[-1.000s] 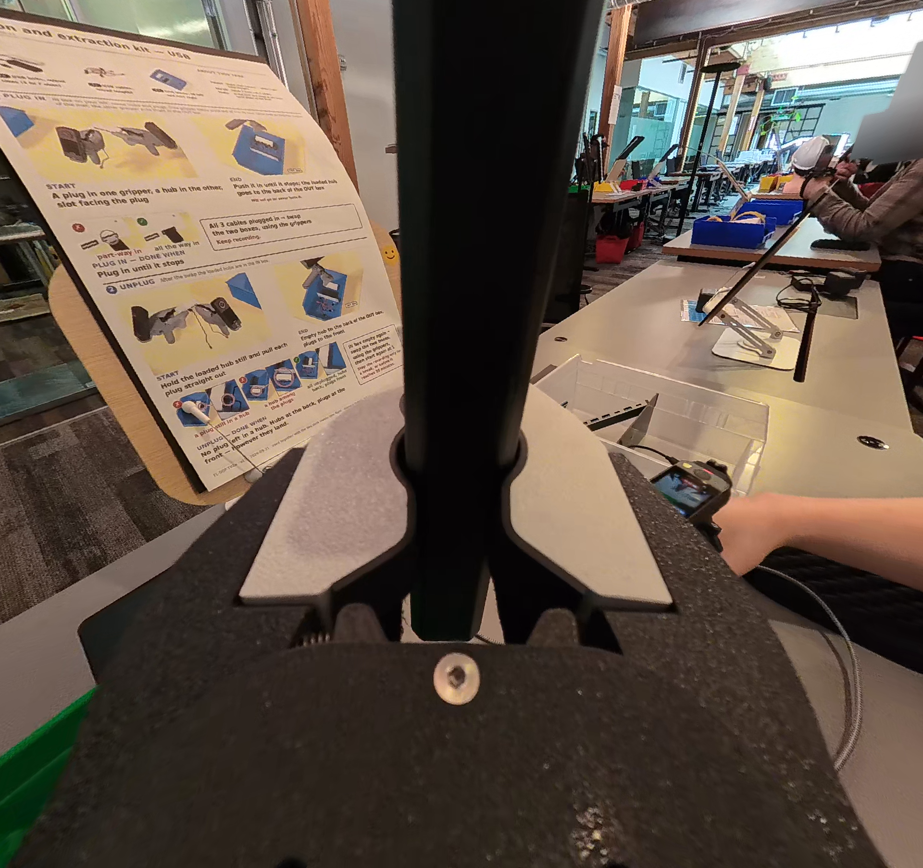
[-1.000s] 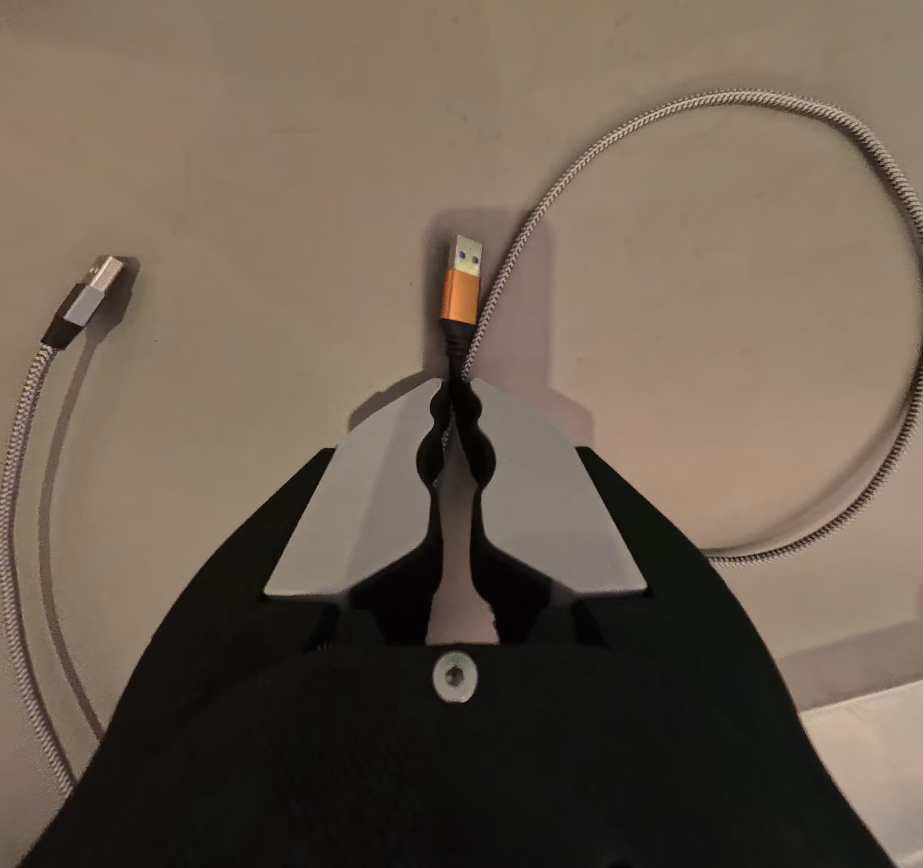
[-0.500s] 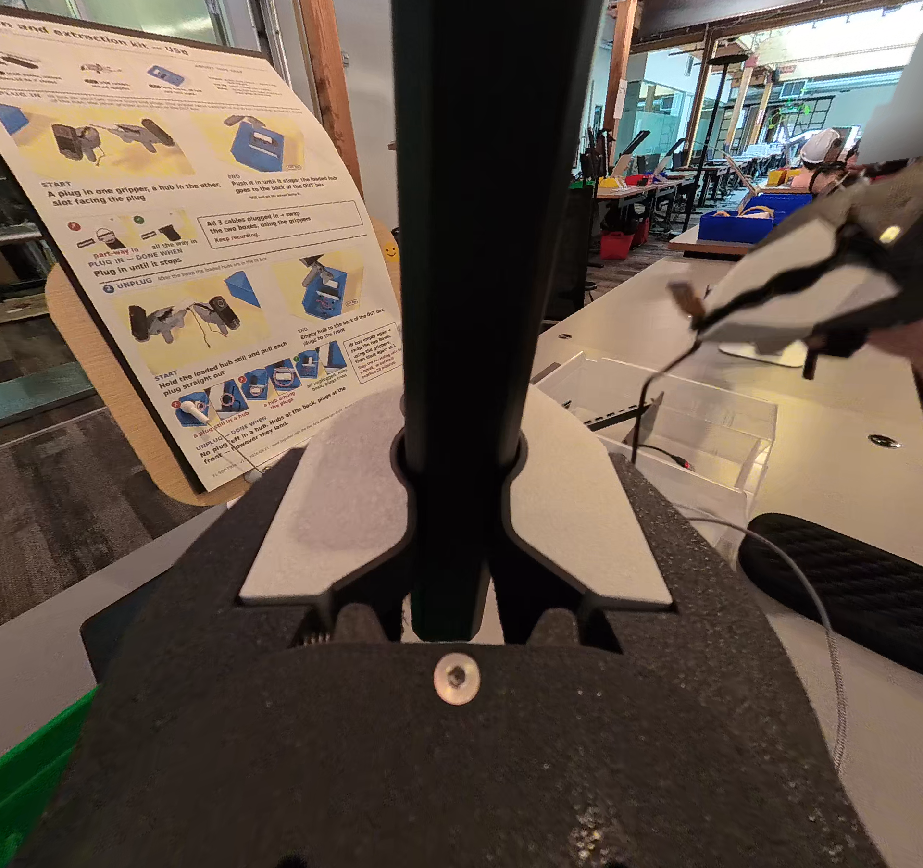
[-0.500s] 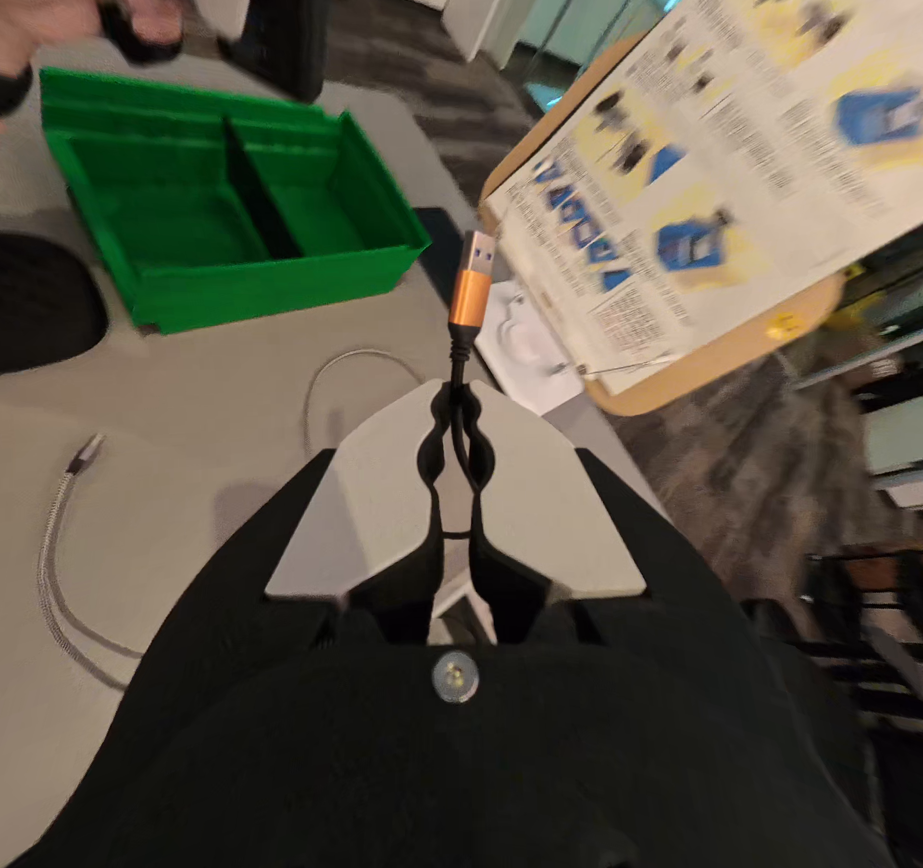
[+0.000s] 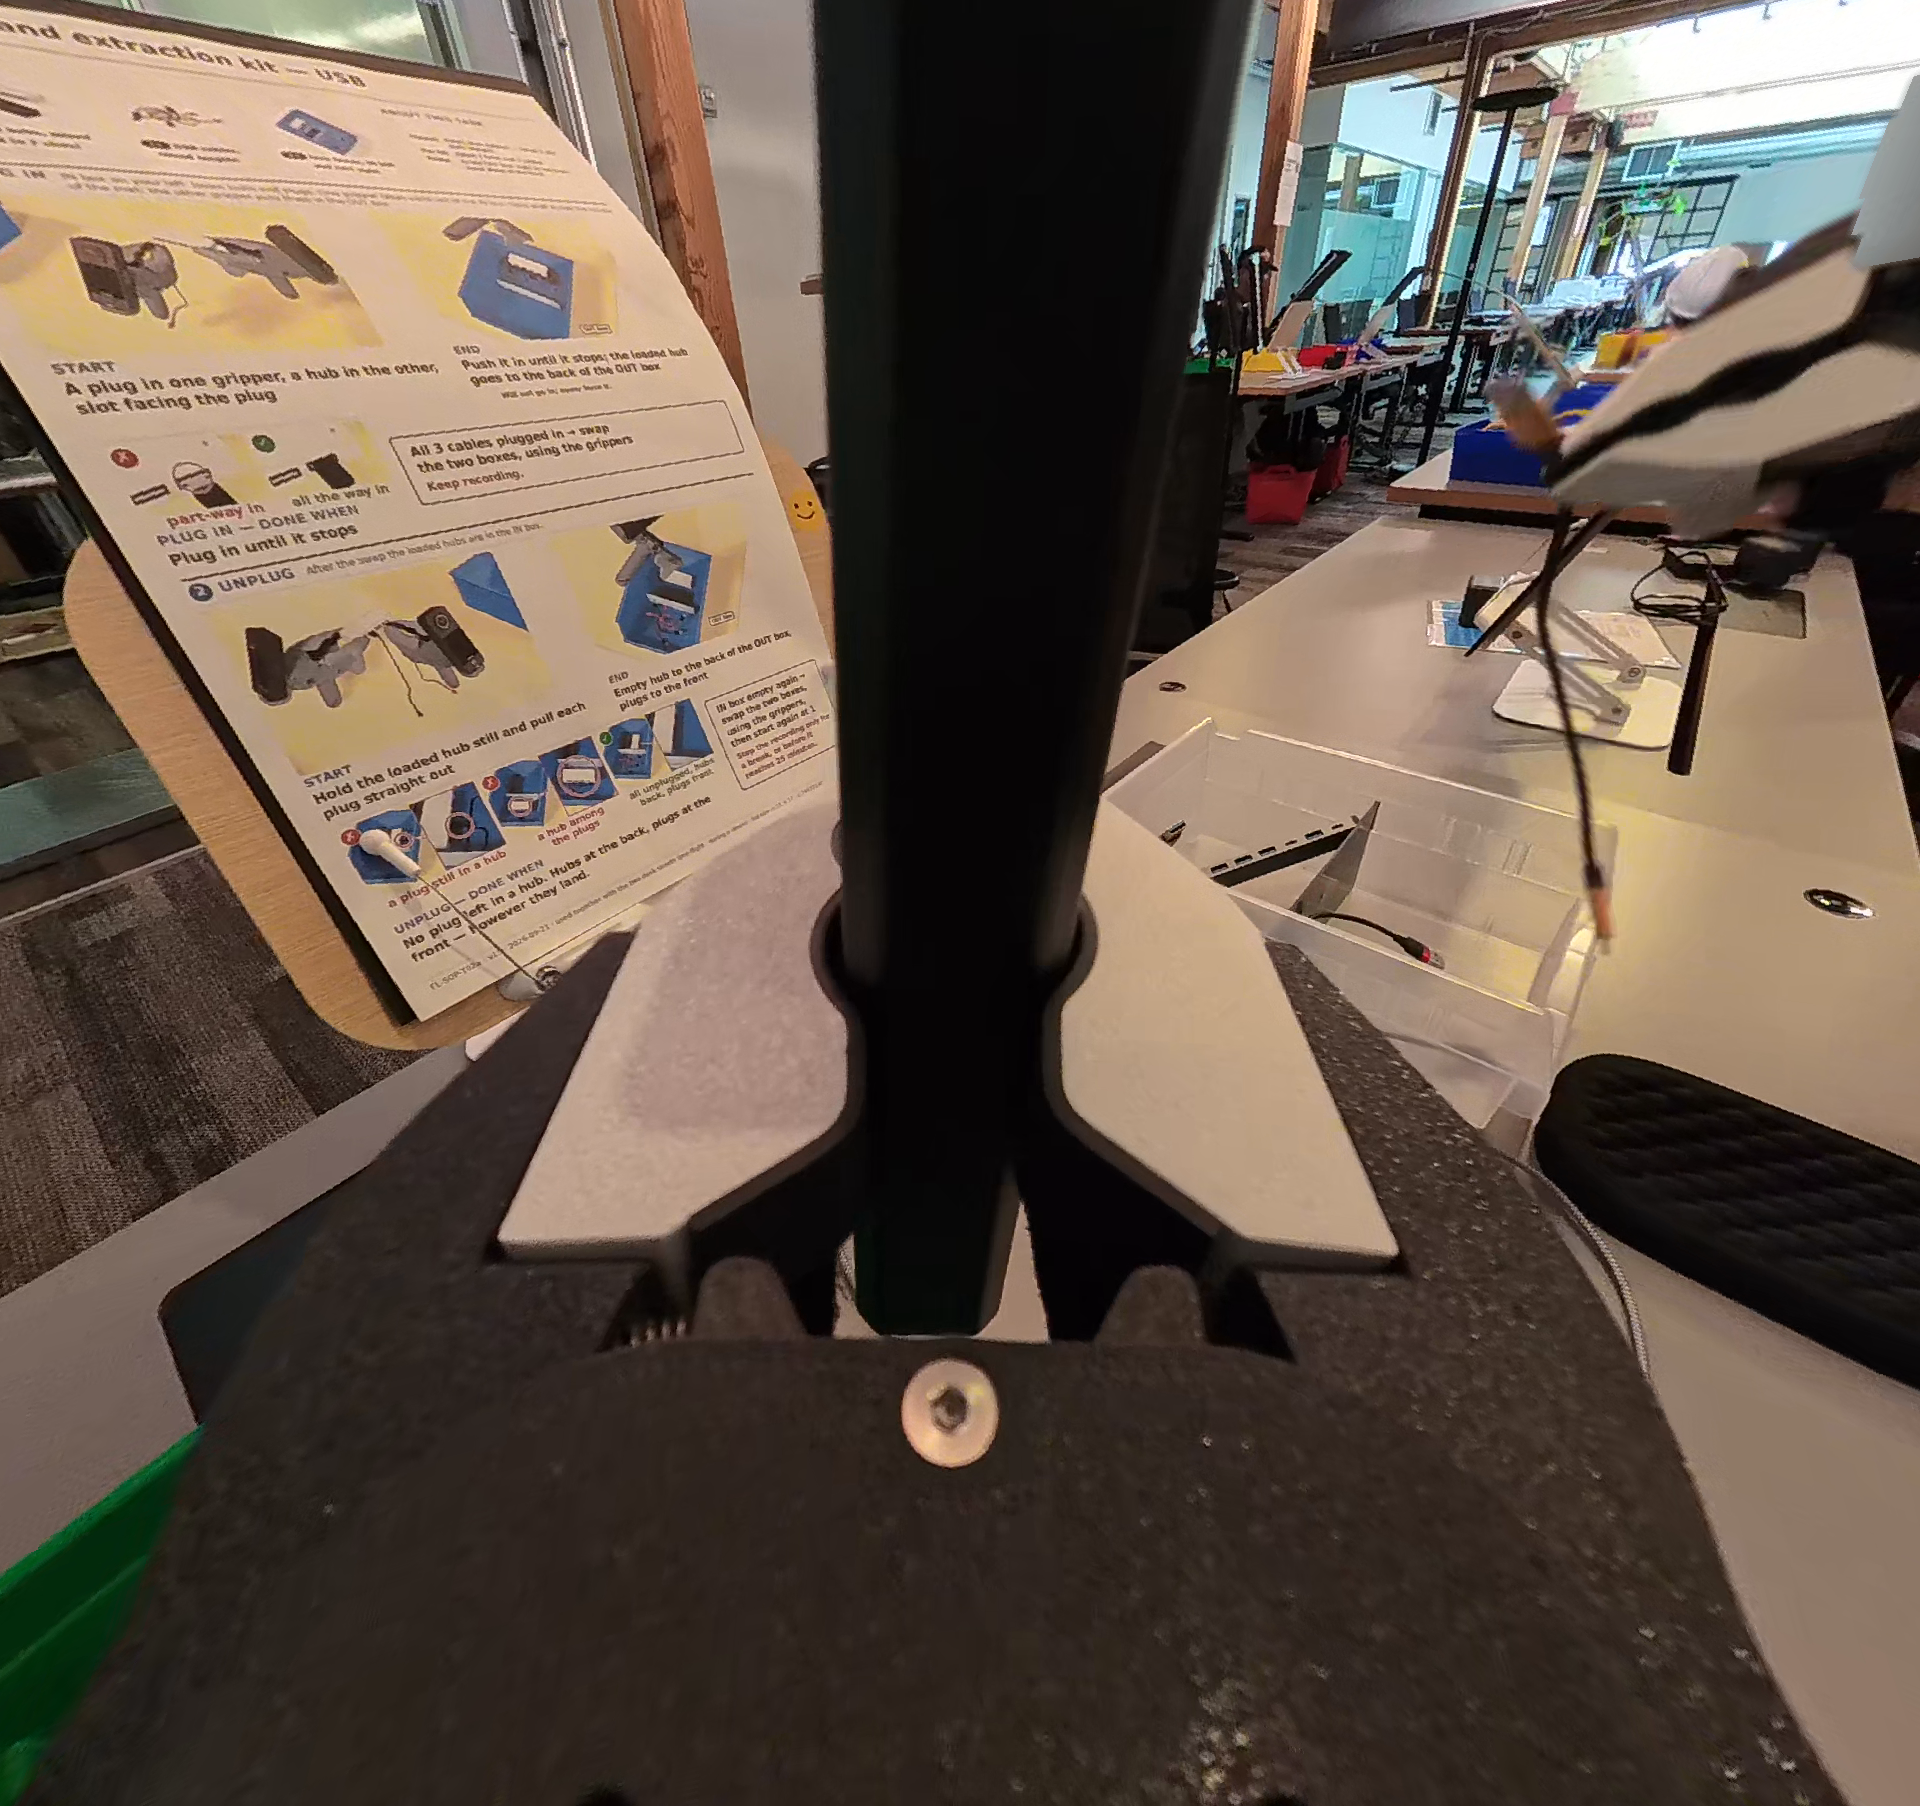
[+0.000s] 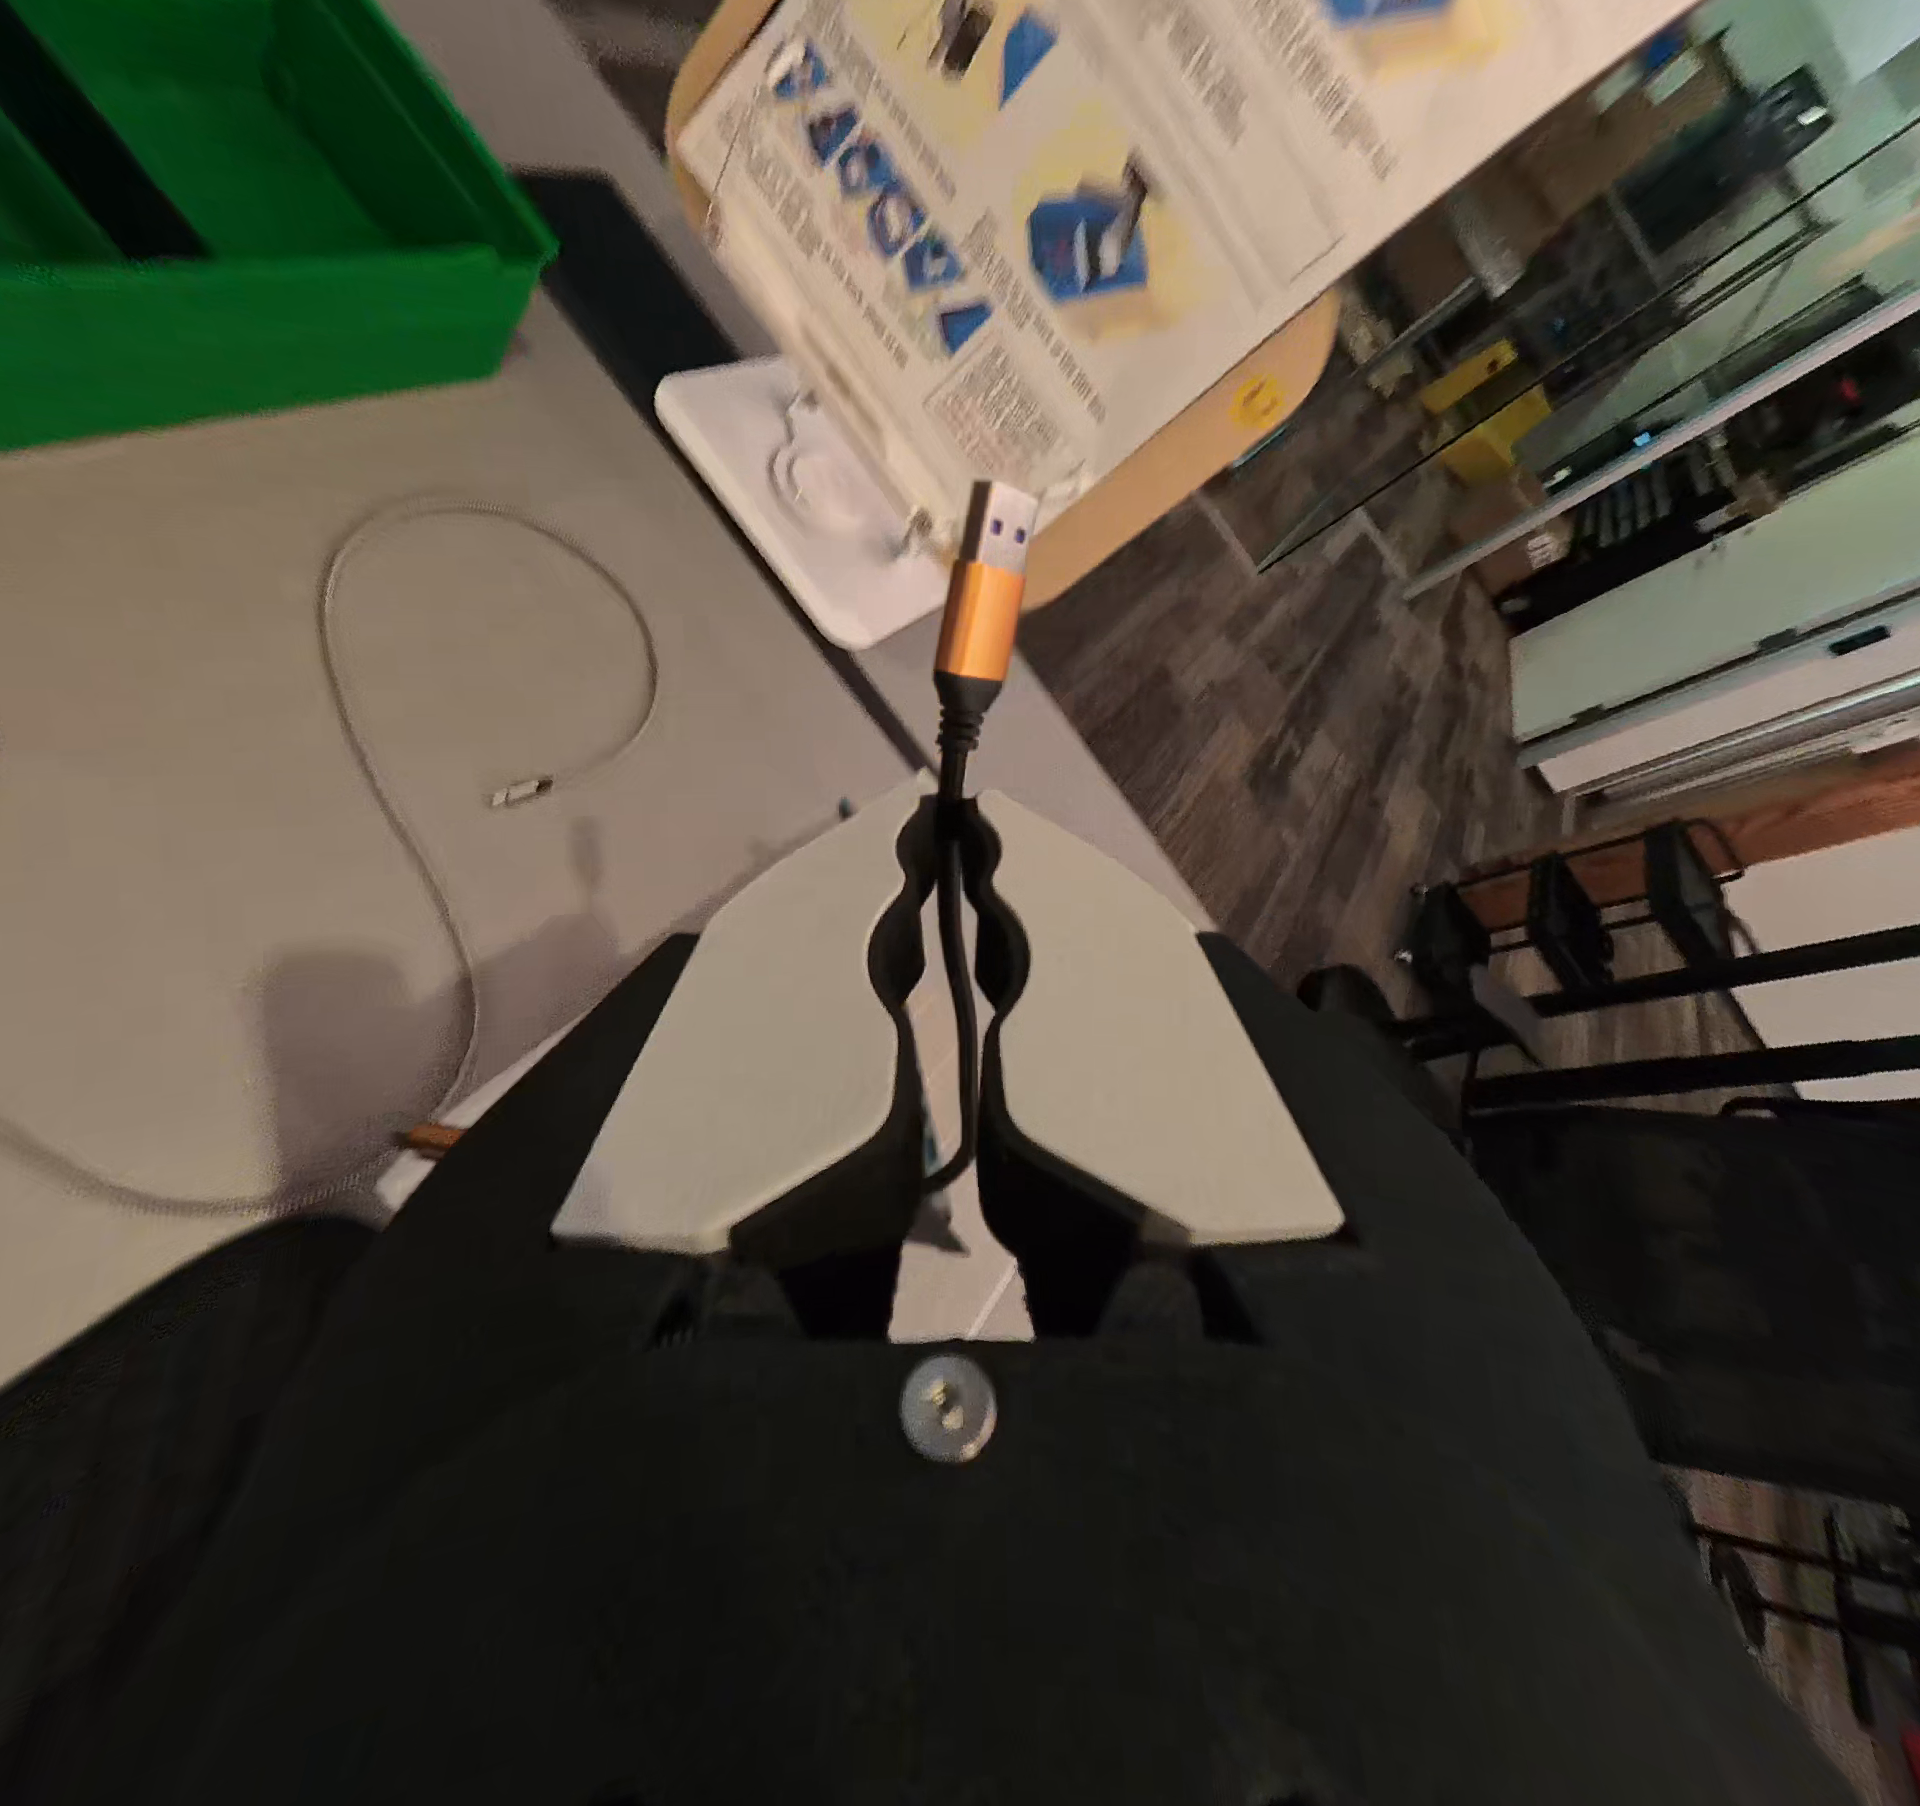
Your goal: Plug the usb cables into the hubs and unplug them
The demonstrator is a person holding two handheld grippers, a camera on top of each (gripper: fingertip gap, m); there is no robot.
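My left gripper (image 5: pixel 956 925) is shut on a long black hub (image 5: pixel 1018 406) that stands up between its fingers and fills the middle of the left wrist view. My right gripper (image 6: pixel 951 800) is shut on a thin black cable just behind its orange USB plug (image 6: pixel 982 603), which sticks out past the fingertips in the air. In the left wrist view the right gripper (image 5: pixel 1558 468) shows at the upper right, apart from the hub, with the black cable (image 5: pixel 1569 717) hanging below it.
An instruction poster (image 5: pixel 364 509) leans on a white stand (image 6: pixel 790 489) at the table's edge. A green divided bin (image 6: pixel 260 302) and a silver braided cable (image 6: pixel 416 613) lie on the table. A clear bin (image 5: pixel 1455 852) holds another hub. A black pad (image 5: pixel 1745 1195) lies at the right. Across from one pair of fingers to the other is roughly 30 cm.
My right gripper has lifted the orange plug off the table and swung it up into the air facing the poster. My left gripper and hub have stayed still.
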